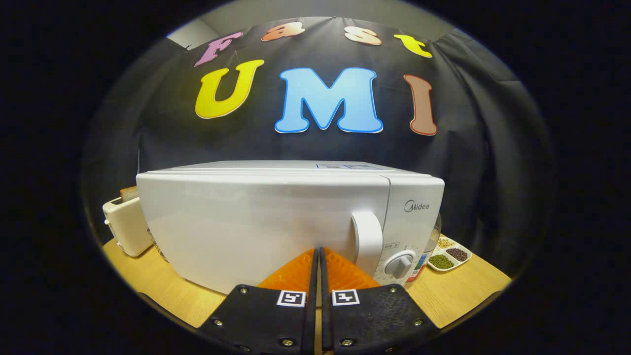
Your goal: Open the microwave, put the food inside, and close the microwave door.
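My gripper (pixel 318 251) is clenched with nothing in it: the two fingers lie pressed together, only a thin dark seam between them, and their tips point at the lower front of the microwave (pixel 276 217), directly ahead and very close; whether the tips touch the door, I cannot tell. The microwave door (pixel 246 222) is closed and flush with the body. Its upright handle (pixel 367 241) stands just to the right of my fingertips, apart from them. Further right, on the control panel, a round dial (pixel 399 263) sits low down. The microwave rests on a wooden table (pixel 458 291). To the left of my fingers, beside the microwave, stands a pale toaster (pixel 125 227) with a slice of bread (pixel 129 193) rising out of its slot. To the right, beyond the microwave's corner, a small divided dish (pixel 451 256) holds separate portions of beans and grains. A clear container sits partly hidden behind that same corner.
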Demonstrator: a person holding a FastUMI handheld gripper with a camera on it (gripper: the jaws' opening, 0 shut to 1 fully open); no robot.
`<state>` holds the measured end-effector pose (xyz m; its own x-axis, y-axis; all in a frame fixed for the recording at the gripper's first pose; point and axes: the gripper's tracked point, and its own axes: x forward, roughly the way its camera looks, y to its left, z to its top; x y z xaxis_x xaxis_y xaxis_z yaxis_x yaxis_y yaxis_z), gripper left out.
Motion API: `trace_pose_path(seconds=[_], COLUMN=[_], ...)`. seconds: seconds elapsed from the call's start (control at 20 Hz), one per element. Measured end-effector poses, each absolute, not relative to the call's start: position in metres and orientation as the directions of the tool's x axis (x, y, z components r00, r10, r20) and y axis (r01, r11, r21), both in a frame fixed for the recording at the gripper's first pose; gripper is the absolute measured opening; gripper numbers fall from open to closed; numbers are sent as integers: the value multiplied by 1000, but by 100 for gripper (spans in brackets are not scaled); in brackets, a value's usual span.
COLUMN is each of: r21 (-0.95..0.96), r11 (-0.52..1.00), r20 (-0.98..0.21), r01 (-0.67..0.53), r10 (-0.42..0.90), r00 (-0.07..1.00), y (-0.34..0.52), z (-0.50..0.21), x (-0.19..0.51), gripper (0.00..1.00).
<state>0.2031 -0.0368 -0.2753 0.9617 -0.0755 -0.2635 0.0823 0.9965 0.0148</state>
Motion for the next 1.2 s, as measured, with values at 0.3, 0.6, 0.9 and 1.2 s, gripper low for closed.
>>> trace_pose_path(seconds=[0.3, 0.6, 0.9, 1.2], r21=[29, 56, 80, 44], r11=[997, 998, 997, 999], r20=[-253, -192, -147, -44], r01=[66, -5, -16, 10], r10=[-57, 16, 28, -8], r00=[966, 981, 989, 999], y=[-20, 4, -1, -11], z=[-236, -159, -98, -36], x=[153, 61, 6, -24], gripper=[5, 5, 5, 5])
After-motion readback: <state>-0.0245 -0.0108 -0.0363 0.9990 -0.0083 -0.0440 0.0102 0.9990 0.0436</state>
